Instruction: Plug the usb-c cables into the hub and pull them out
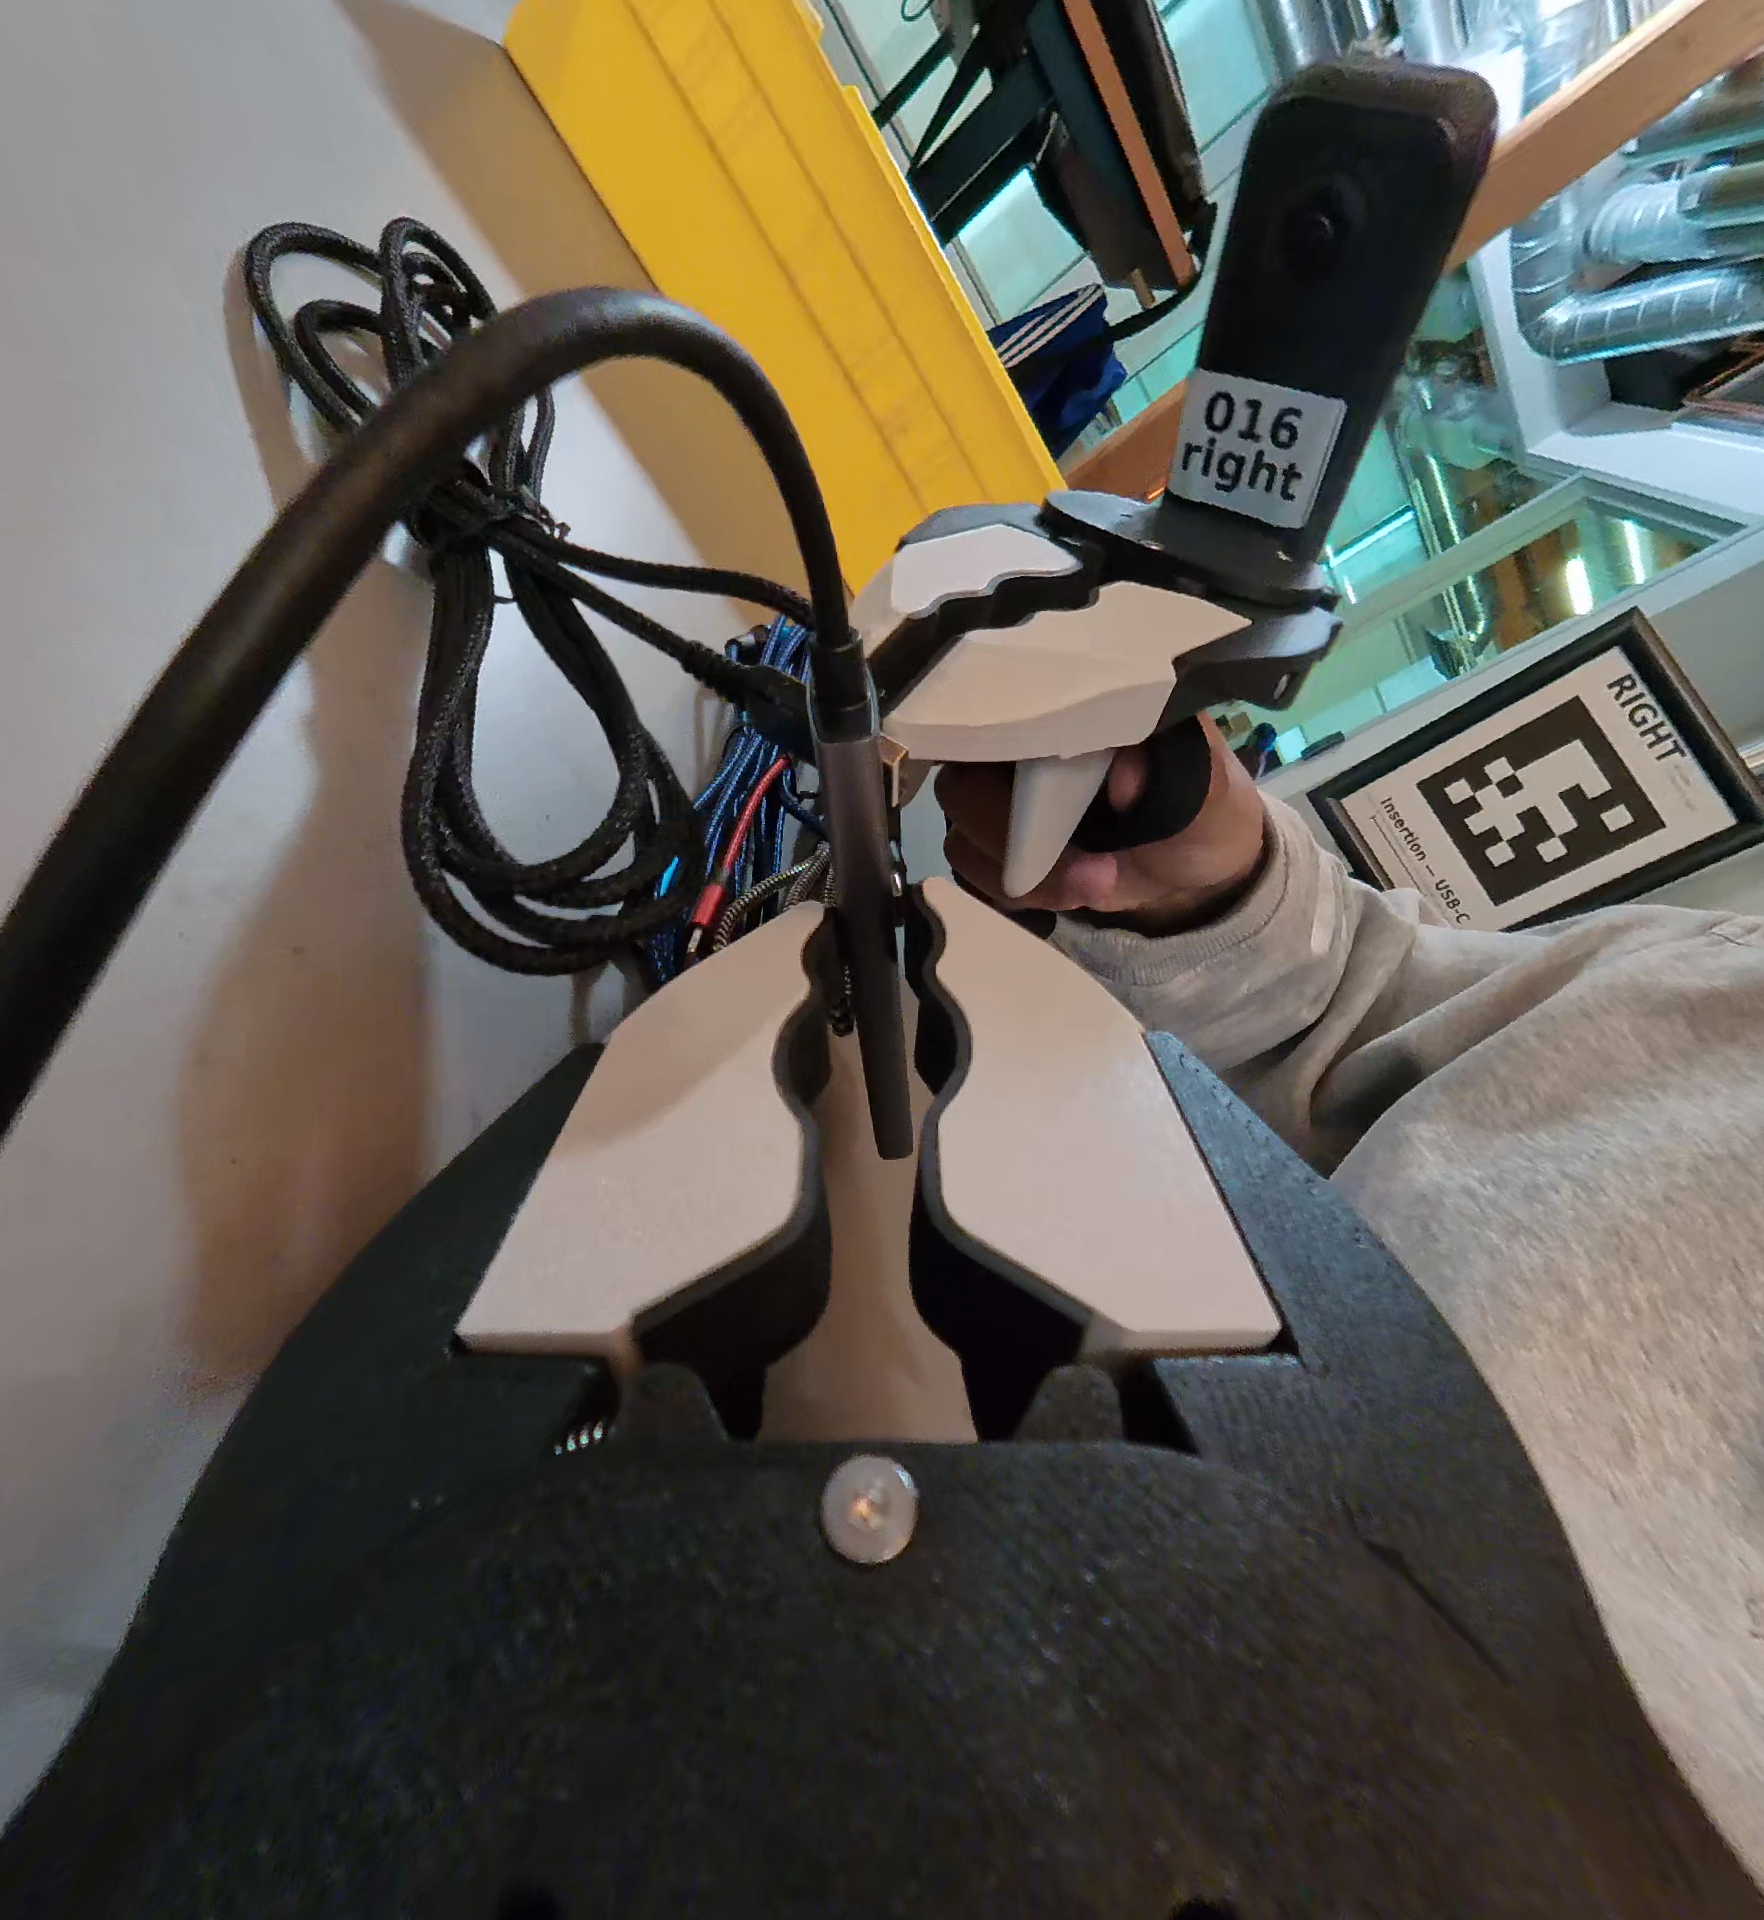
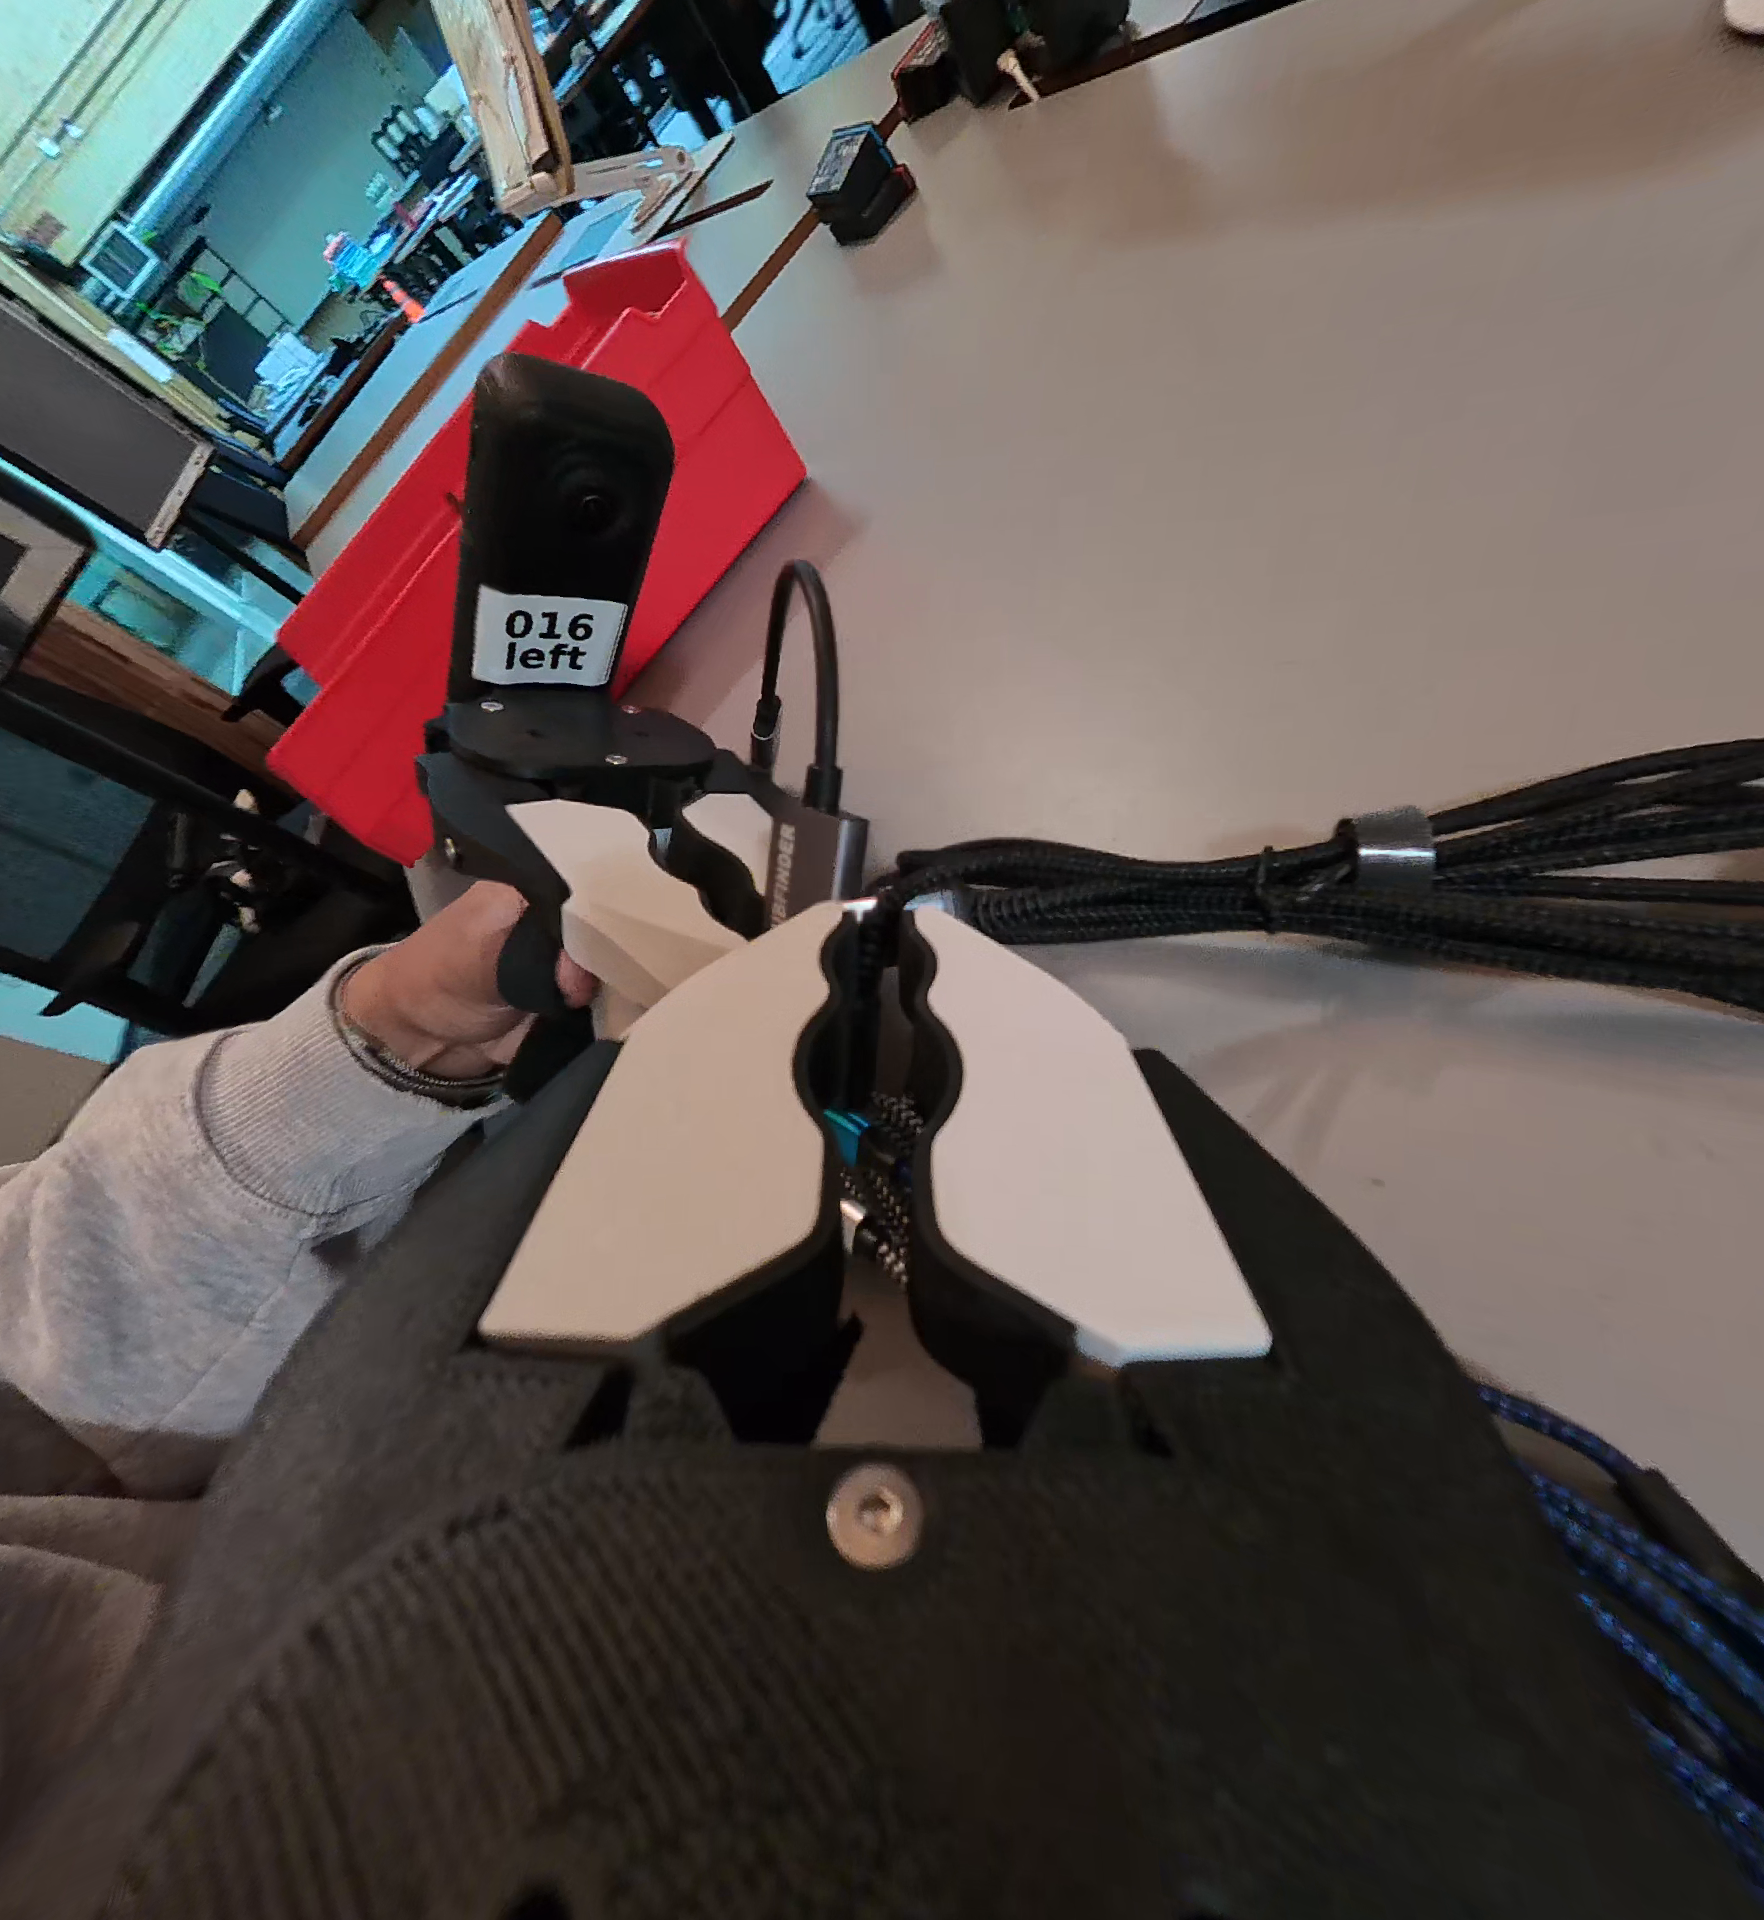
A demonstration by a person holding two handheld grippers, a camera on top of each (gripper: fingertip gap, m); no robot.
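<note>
- We keep the left gripper (image 1: 873, 1023) nearly closed, edge-on around the slim, rigid hub (image 1: 862, 935) between its fingers.
- Our right gripper (image 2: 883, 925) pinches a braided black cable (image 2: 1273, 904) near its plug at the fingertips; it is light and floppy, so hold the stiff plug.

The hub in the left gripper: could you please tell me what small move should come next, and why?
Probably ease the right gripper toward the hub, pressing its black braided cable plug home. The left gripper clamps the hub, and the plug's silver tip sits at the hub's edge; whether it is seated is unclear.
</note>
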